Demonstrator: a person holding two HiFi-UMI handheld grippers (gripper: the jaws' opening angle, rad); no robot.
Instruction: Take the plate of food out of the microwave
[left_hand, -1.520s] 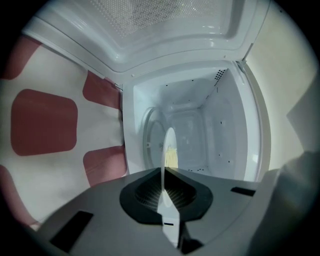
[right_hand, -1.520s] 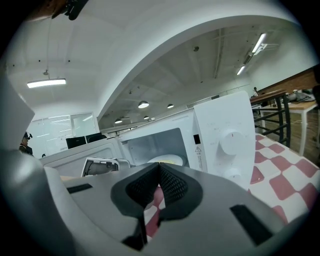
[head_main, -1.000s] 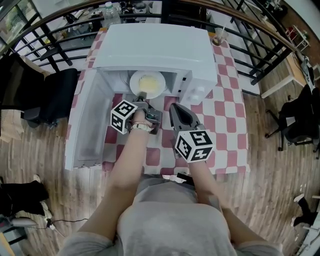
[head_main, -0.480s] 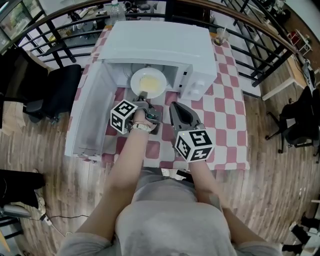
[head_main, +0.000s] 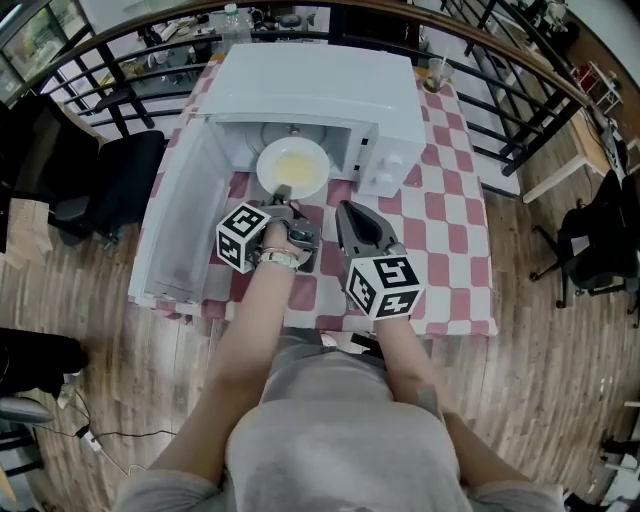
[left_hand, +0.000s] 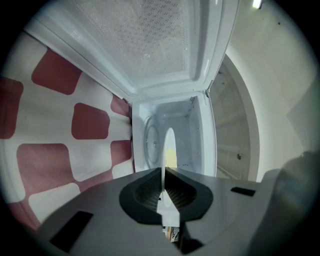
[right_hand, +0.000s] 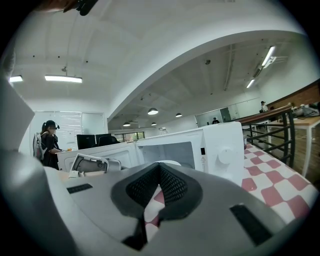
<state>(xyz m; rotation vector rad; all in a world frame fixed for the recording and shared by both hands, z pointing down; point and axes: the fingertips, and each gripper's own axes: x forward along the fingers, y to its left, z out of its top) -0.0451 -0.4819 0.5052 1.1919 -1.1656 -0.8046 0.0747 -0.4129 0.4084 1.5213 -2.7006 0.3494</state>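
A white plate (head_main: 293, 167) with yellow food sits in the mouth of the white microwave (head_main: 320, 90), whose door (head_main: 180, 225) hangs open to the left. My left gripper (head_main: 283, 193) is shut on the plate's near rim. In the left gripper view the plate (left_hand: 169, 147) runs edge-on between the closed jaws of the left gripper (left_hand: 164, 172), with the cavity (left_hand: 187, 132) behind it. My right gripper (head_main: 346, 212) hovers just right of the plate over the table, shut and empty. The right gripper view shows the right gripper (right_hand: 159, 172) aimed at the microwave (right_hand: 200, 147).
The microwave stands on a red-and-white checked table (head_main: 455, 205). A cup (head_main: 437, 72) stands at the table's far right corner. Black railings (head_main: 520, 90) ring the table and a black chair (head_main: 105, 185) stands to the left. A person (right_hand: 50, 142) stands far off.
The plate has come slightly further out of the microwave toward me, still held by the left gripper. The right gripper has barely moved.
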